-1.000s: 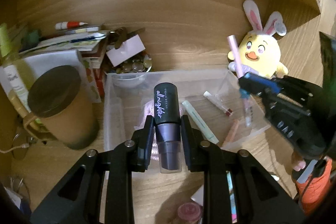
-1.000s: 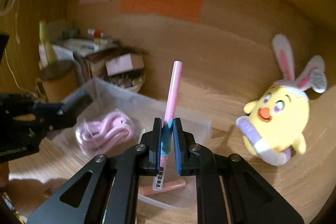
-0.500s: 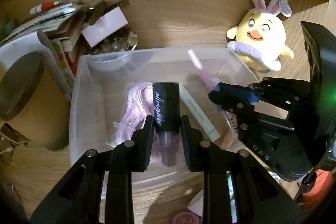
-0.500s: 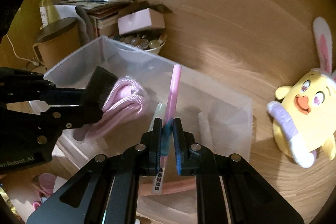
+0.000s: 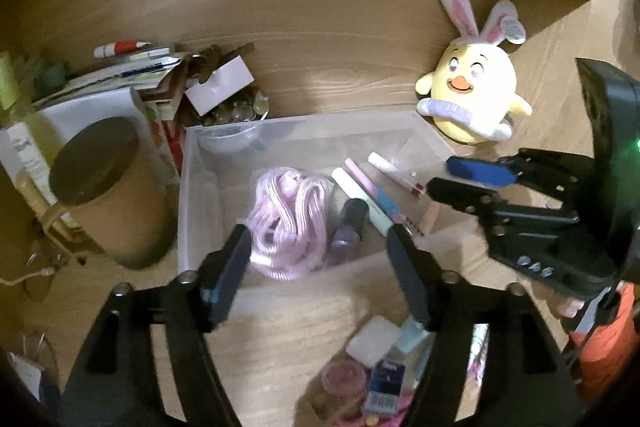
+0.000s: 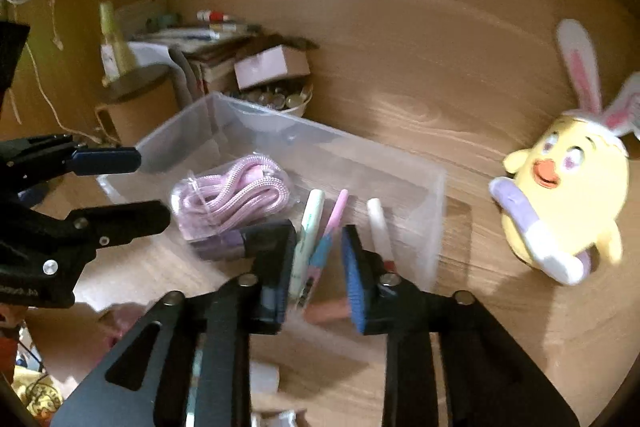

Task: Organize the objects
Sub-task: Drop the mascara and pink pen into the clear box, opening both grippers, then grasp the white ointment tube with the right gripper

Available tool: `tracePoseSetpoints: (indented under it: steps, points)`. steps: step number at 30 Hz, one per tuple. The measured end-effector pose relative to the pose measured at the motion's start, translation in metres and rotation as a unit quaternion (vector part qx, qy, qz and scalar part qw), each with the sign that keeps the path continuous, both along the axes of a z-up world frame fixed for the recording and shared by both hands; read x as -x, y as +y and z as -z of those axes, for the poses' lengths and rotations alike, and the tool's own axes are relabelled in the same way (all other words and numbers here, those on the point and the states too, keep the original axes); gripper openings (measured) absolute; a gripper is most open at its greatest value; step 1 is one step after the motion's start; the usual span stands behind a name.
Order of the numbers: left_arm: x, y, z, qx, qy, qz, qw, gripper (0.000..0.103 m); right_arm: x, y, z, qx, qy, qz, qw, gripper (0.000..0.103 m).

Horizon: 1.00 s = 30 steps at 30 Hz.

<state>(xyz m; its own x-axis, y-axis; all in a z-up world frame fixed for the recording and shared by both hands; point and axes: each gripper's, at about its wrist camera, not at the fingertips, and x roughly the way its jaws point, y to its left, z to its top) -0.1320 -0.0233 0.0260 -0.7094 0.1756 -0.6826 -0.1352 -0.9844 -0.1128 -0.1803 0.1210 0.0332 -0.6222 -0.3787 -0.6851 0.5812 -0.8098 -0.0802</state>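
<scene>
A clear plastic bin sits on the wooden desk. In it lie a pink cord bundle, a dark purple spray bottle, a pink pen, a mint pen and a white tube. My left gripper is open and empty above the bin's near edge. My right gripper is open and empty over the bin's right side.
A yellow bunny plush sits right of the bin. A brown lidded cup, stacked papers and a bowl of beads crowd the left. Small cosmetics lie on the desk in front of the bin.
Both grippers have opened. The spray bottle left my left gripper and the pink pen left my right gripper; both now lie in the bin. Both grippers have pulled back a little.
</scene>
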Motion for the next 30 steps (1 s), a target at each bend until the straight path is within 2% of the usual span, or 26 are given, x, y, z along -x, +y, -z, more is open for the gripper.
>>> tracePoseSetpoints:
  steps: [3, 8, 12, 19, 22, 24, 26, 30]
  points:
    - [-0.012, 0.000, 0.001, -0.006, 0.001, 0.000, 1.0000, 0.084, -0.018, 0.015, -0.009, 0.018, 0.009, 0.003, 1.000, 0.035]
    - [-0.029, 0.003, 0.012, -0.006, -0.010, 0.011, 0.9999, 0.088, -0.049, 0.038, -0.011, 0.031, 0.024, 0.012, 0.999, 0.046]
    - [-0.036, 0.008, 0.030, -0.002, -0.030, 0.018, 0.9994, 0.088, -0.068, 0.054, 0.000, 0.039, 0.016, 0.019, 0.999, 0.046]
    - [-0.040, 0.017, 0.056, -0.004, -0.062, 0.023, 0.9978, 0.088, -0.083, 0.072, 0.034, 0.011, -0.022, 0.035, 0.999, 0.046]
    - [-0.039, 0.022, 0.060, -0.001, -0.065, 0.028, 0.9975, 0.082, -0.085, 0.074, 0.048, -0.005, -0.038, 0.031, 0.999, 0.046]
    - [-0.036, 0.025, 0.062, -0.001, -0.071, 0.035, 0.9969, 0.070, -0.083, 0.075, 0.055, -0.008, -0.052, 0.029, 0.998, 0.044]
    - [-0.033, 0.028, 0.064, -0.003, -0.076, 0.041, 0.9963, 0.067, -0.081, 0.074, 0.060, -0.007, -0.066, 0.022, 0.998, 0.038]
    - [-0.031, 0.034, 0.067, 0.001, -0.077, 0.051, 0.9957, 0.064, -0.081, 0.070, 0.068, -0.006, -0.087, 0.008, 0.996, 0.035]
